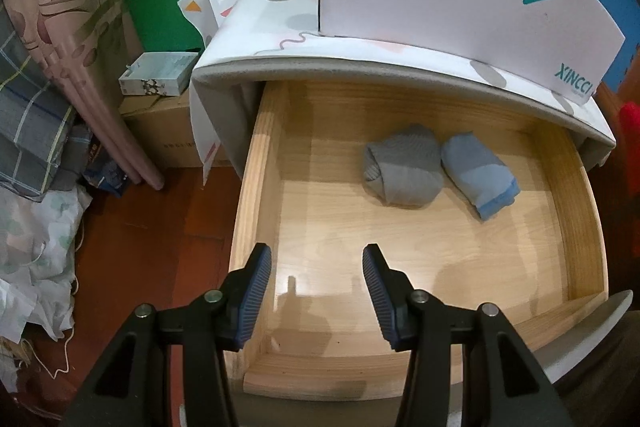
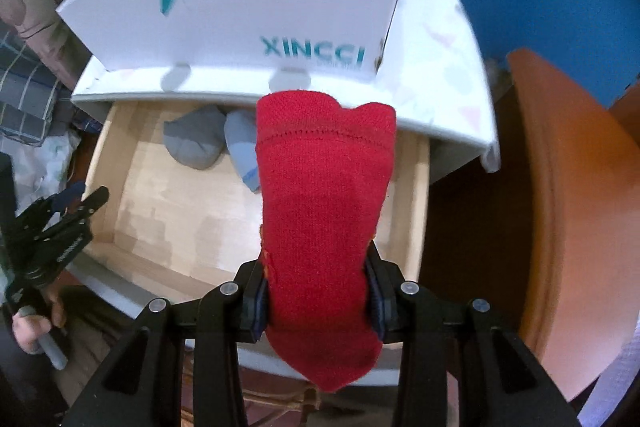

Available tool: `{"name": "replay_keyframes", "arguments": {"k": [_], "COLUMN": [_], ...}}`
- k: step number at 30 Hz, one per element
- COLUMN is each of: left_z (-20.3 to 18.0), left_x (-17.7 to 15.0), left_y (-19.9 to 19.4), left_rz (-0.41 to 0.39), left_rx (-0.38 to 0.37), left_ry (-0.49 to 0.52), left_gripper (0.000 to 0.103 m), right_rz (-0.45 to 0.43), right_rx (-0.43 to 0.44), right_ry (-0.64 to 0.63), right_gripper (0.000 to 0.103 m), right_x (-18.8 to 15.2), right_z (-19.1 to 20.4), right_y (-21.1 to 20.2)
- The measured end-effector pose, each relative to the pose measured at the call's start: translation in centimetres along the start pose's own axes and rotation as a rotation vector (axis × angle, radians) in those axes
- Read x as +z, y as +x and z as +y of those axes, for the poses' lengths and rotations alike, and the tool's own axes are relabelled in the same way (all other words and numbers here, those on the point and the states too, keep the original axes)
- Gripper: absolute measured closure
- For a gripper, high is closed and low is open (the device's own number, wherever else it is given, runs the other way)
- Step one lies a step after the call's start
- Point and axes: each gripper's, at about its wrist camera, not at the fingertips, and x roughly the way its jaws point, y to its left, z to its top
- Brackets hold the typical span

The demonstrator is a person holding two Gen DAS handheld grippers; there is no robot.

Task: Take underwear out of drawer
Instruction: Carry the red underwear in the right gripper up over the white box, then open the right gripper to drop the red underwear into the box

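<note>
Pale wood fills the scene below us: the open drawer (image 1: 440, 247) pulled out from under a white cabinet top (image 1: 360, 55) with coloured shapes on it.

Nearest to us, the right gripper (image 2: 318, 301) is clenched on a red knitted piece of underwear (image 2: 324, 195), with both pads pressed into the cloth near its lower end. The garment hangs in front of the camera, above the right side of the drawer and clear of its floor. To do this step well, we think the grip should stay firm and the lift should go straight, so the cloth does not catch on the drawer front or on the cabinet edge.

Our left gripper (image 1: 317, 283) hovers over the near left part of the drawer with its jaws apart and nothing between them.

Farther in, two folded pieces lie on the drawer floor, touching each other: a grey bundle (image 1: 402, 171) on the left and a light blue bundle (image 1: 478, 175) on the right. They are well ahead of the left gripper, to its right.

Farthest, a white box printed XINCCI (image 2: 256, 7) stands on the cabinet top.
</note>
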Motion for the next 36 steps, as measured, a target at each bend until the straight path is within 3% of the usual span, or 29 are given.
{"name": "replay_keyframes", "arguments": {"k": [8, 18, 25, 36], "left_z": [0.0, 0.6, 1.0, 1.5], "left_x": [0.0, -0.1, -0.1, 0.0], "left_y": [-0.3, -0.7, -0.9, -0.9], "left_rz": [-0.014, -0.031, -0.042, -0.043], "left_rx": [0.009, 0.005, 0.012, 0.018], "left_ry": [-0.003, -0.028, -0.042, -0.065], "left_gripper": [0.054, 0.054, 0.054, 0.054], "right_rz": [-0.069, -0.188, -0.188, -0.112], "right_rx": [-0.029, -0.012, -0.007, 0.035], "right_ry": [-0.044, -0.023, -0.028, -0.029], "right_gripper": [0.067, 0.067, 0.067, 0.066], "right_x": [2.3, 10.8, 16.4, 21.2], "right_z": [0.2, 1.5, 4.1, 7.2], "right_y": [-6.1, -11.6, -10.2, -3.0]}}
